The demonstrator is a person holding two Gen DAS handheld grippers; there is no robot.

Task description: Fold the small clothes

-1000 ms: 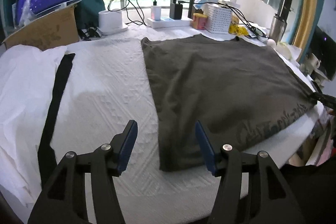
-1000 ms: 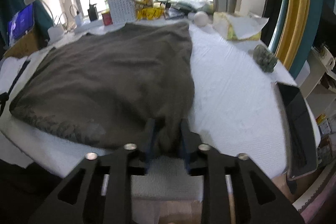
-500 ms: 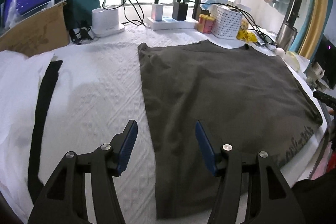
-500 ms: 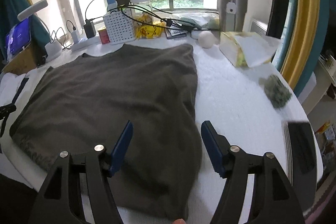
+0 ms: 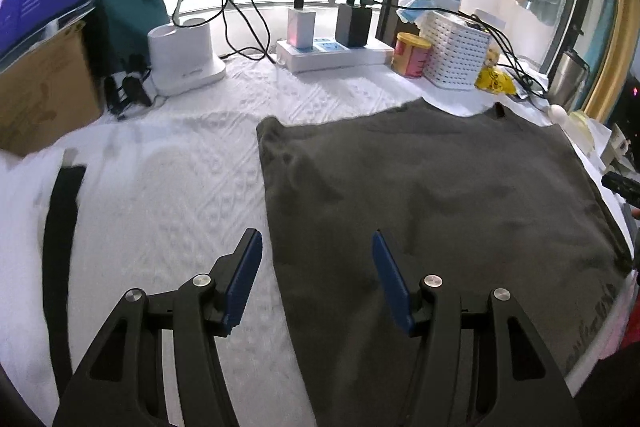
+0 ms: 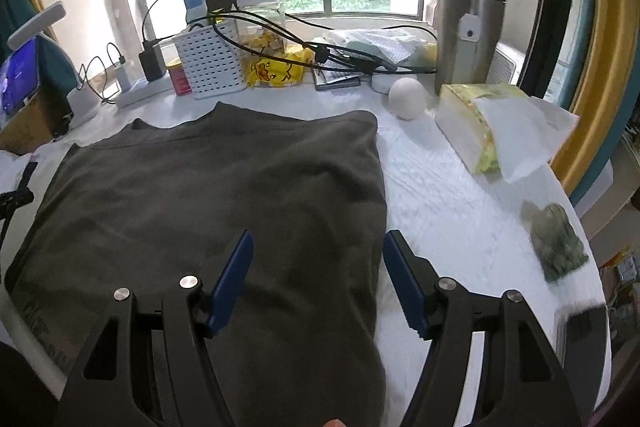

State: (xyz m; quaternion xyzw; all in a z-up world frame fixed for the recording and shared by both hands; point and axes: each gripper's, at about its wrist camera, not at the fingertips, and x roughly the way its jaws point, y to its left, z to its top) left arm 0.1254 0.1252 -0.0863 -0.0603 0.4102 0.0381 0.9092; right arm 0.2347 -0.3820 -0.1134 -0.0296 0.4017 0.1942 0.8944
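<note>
A dark olive-grey shirt (image 5: 432, 211) lies flat on the white textured table cover (image 5: 172, 187), folded in from both sides, its neckline toward the window. In the left wrist view my left gripper (image 5: 316, 247) hovers open over the shirt's left folded edge, nothing between its blue pads. The same shirt (image 6: 208, 199) fills the right wrist view. There my right gripper (image 6: 318, 247) stands open above the shirt's right folded edge, holding nothing. The shirt's printed hem hangs near the table's front edge.
Along the window stand a white lamp base (image 5: 184, 63), a power strip with chargers (image 5: 332, 51), a red can (image 5: 412, 55) and a white basket (image 6: 210, 65). A tissue box (image 6: 476, 123), white ball (image 6: 407, 98), steel flasks (image 6: 466, 39) and phone (image 6: 582, 327) sit right. A black strap (image 5: 60, 247) lies left.
My right gripper let go of the shirt's near edge and opened. Both grippers moved away from the front edge, toward the window, along the shirt's side edges.
</note>
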